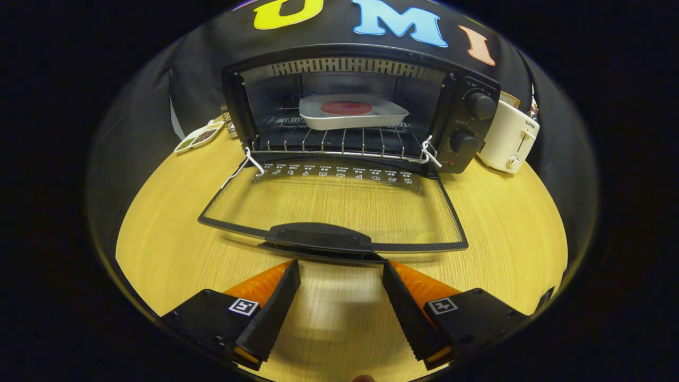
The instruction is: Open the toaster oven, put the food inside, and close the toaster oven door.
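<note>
hand-held gripper (339, 268) wide, empty | 1 toaster oven (360, 106) open | 1 dish (353, 112) inside | 1 toaster (508, 139)

Dish (351, 112) inside toaster oven (360, 106)

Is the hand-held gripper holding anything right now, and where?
Nothing. The hand-held gripper is open and empty, just short of the oven door's handle.

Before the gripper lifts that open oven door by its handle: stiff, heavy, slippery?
The door is framed glass, hinged at the toaster oven, so it probably swings stiffly, not flexing. The handle looks smooth and shallow, so it may slip. The gripper is open, just short of it.
</note>
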The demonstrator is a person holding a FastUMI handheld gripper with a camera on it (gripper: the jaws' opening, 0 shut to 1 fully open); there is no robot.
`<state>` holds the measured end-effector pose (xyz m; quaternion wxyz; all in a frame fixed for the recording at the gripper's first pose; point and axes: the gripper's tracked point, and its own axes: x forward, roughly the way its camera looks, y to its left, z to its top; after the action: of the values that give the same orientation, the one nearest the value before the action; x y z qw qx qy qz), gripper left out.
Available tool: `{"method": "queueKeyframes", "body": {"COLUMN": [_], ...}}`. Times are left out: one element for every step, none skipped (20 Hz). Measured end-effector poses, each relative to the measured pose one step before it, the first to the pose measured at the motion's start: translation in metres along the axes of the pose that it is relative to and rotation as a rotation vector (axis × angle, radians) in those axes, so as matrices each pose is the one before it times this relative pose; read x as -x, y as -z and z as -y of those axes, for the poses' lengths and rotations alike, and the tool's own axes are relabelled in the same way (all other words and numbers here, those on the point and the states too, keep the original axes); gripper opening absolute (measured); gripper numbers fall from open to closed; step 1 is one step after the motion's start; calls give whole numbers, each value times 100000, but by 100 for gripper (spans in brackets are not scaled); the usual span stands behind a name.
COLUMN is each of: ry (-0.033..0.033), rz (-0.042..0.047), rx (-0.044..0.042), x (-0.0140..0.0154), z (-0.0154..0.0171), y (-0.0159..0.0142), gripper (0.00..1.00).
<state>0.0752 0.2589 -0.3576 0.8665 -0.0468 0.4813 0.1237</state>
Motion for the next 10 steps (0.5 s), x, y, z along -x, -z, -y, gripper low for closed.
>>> {"method": "queueKeyframes", "body": {"ry": [1099, 1193, 1038, 409, -159, -531, -638, -426, -175, -30], "rz": [576, 1549, 2002, 1357, 964, 175, 323, 796, 1190, 1373], "rx": [3441, 3543, 2929, 1032, -625, -803, -337, 134, 364, 326], "x": [201, 21, 220, 164, 178, 130, 226, 155, 289, 266], "z": [82, -90, 42, -58, -23, 60, 21, 14, 25, 40], "y": [-339, -79, -303, -36, -172, -27, -122, -137, -296, -163], "gripper": [99, 100, 99, 99, 99, 99, 99, 100, 100, 100]}}
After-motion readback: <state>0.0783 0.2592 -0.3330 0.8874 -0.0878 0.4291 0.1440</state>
